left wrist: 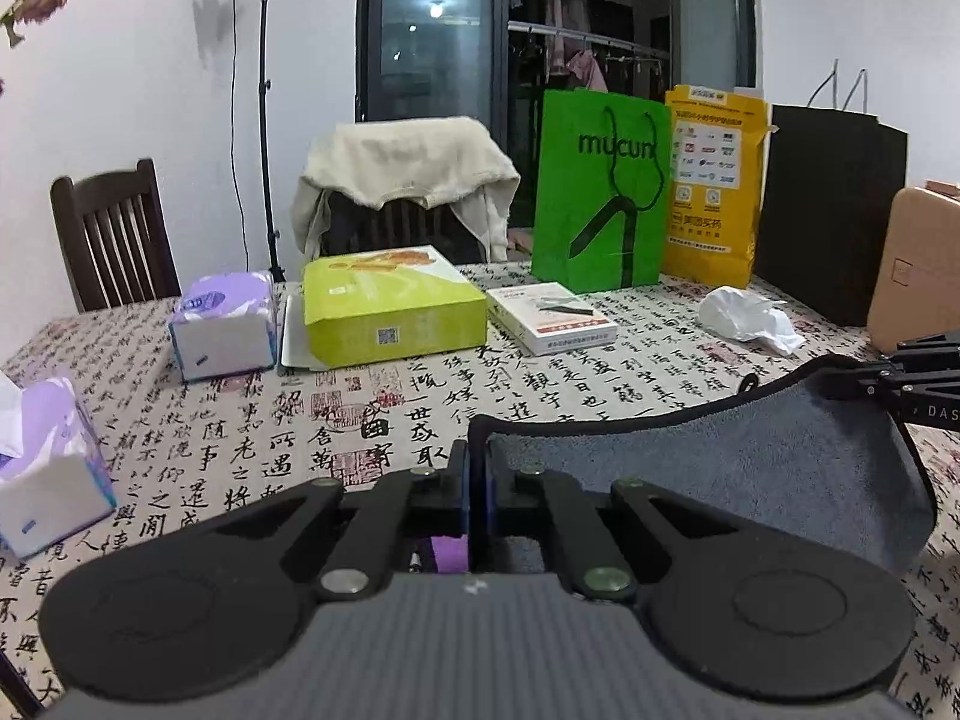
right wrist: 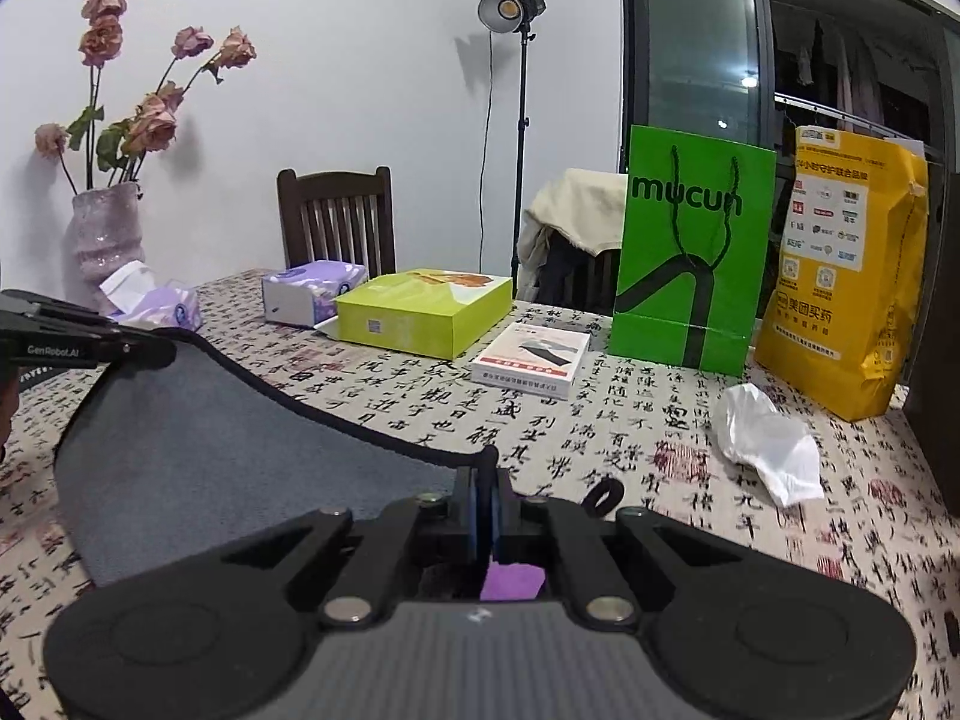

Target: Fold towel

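Note:
A grey towel with black trim (left wrist: 750, 480) hangs stretched between my two grippers above the table. My left gripper (left wrist: 477, 450) is shut on one corner of it, jaws pressed together on the trim. In the left wrist view my right gripper (left wrist: 864, 381) shows at the right edge, holding the other corner. In the right wrist view the towel (right wrist: 210, 444) spreads to the left, my right gripper (right wrist: 486, 468) is shut on its corner, and my left gripper (right wrist: 150, 351) pinches the far corner at the left. A small black loop (right wrist: 603, 495) hangs by the right corner.
On the calligraphy-print tablecloth (left wrist: 360, 414) stand two tissue boxes (left wrist: 222, 324) (left wrist: 48, 474), a lime box (left wrist: 390, 306), a white box (left wrist: 549, 318), a crumpled tissue (left wrist: 747, 312), green (left wrist: 600, 192), yellow (left wrist: 714, 186) and black (left wrist: 834, 210) bags. A vase of flowers (right wrist: 105, 240) stands at the left; chairs are behind.

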Available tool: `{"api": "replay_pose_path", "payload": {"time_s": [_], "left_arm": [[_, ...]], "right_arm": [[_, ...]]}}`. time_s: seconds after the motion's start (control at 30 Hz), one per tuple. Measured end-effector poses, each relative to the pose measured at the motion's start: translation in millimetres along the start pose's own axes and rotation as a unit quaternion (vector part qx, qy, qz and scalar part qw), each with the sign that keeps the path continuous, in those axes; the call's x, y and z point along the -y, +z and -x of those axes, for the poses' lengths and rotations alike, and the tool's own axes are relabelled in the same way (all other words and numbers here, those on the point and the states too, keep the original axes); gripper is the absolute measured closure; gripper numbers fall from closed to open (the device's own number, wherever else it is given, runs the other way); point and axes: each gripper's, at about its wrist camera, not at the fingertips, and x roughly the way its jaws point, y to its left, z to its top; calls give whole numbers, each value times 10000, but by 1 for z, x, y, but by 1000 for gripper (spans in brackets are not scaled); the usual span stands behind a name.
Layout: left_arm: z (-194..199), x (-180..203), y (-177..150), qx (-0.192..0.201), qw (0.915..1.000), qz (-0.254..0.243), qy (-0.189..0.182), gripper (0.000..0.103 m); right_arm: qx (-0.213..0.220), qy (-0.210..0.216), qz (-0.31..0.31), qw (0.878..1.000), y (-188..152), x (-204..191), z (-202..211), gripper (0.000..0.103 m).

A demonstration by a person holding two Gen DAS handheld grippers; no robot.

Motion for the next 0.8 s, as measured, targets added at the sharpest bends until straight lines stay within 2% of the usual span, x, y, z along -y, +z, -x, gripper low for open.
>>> {"api": "replay_pose_path", "payload": {"time_s": [0.47,0.8], "left_arm": [[-60,-22,-2,-431,9981,421,-84,97],[-85,-26,-17,-684,9967,439,28,96]], "right_arm": [[-408,-34,-95,9991,2,20,-61,99],[-677,-109,-279,9973,-12,30,-87,95]]}}
